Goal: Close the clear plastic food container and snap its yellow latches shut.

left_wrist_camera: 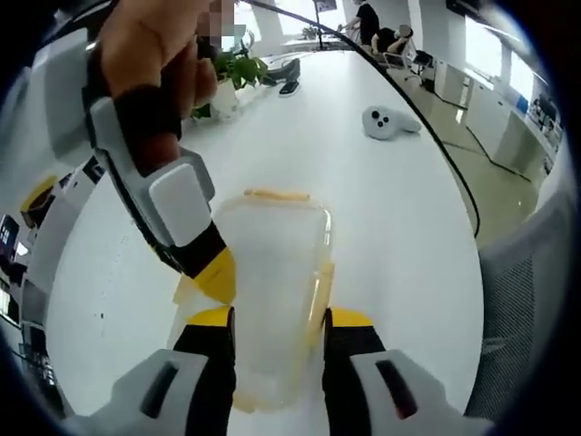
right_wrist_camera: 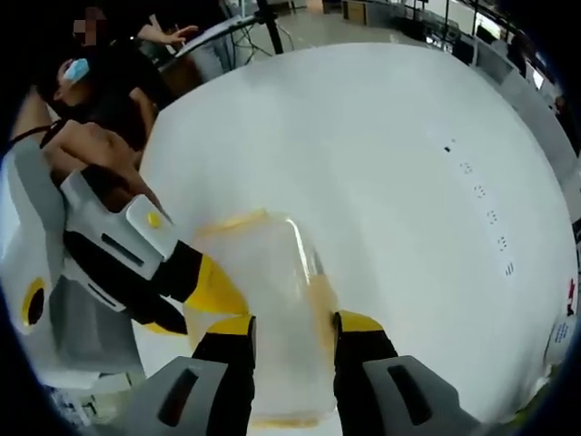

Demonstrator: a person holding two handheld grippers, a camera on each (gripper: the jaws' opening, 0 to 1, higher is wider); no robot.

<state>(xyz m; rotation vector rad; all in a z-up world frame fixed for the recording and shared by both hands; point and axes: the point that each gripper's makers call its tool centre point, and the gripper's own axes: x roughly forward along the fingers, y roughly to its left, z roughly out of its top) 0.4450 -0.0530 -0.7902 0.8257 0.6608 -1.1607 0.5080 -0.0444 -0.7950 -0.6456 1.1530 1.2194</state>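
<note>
The clear plastic food container (left_wrist_camera: 277,259) lies on the white table (left_wrist_camera: 399,227) with its lid on. A yellow latch (left_wrist_camera: 275,194) shows at its far end and another (left_wrist_camera: 320,291) along its right side. My left gripper (left_wrist_camera: 280,318) sits over the near end, its yellow-tipped jaws apart with the lid showing between them. My right gripper (left_wrist_camera: 204,272), held by a hand, comes in from the upper left and touches the container's left edge. In the right gripper view the container (right_wrist_camera: 277,272) lies under my right gripper (right_wrist_camera: 295,327), whose jaws are apart. My left gripper (right_wrist_camera: 204,295) presses the left side.
A white controller (left_wrist_camera: 388,121), a potted plant (left_wrist_camera: 238,73) and a black item (left_wrist_camera: 289,88) lie farther along the table. A mesh chair (left_wrist_camera: 522,300) stands at the right edge. A person (right_wrist_camera: 100,82) is at the left, and small marks (right_wrist_camera: 481,195) dot the tabletop.
</note>
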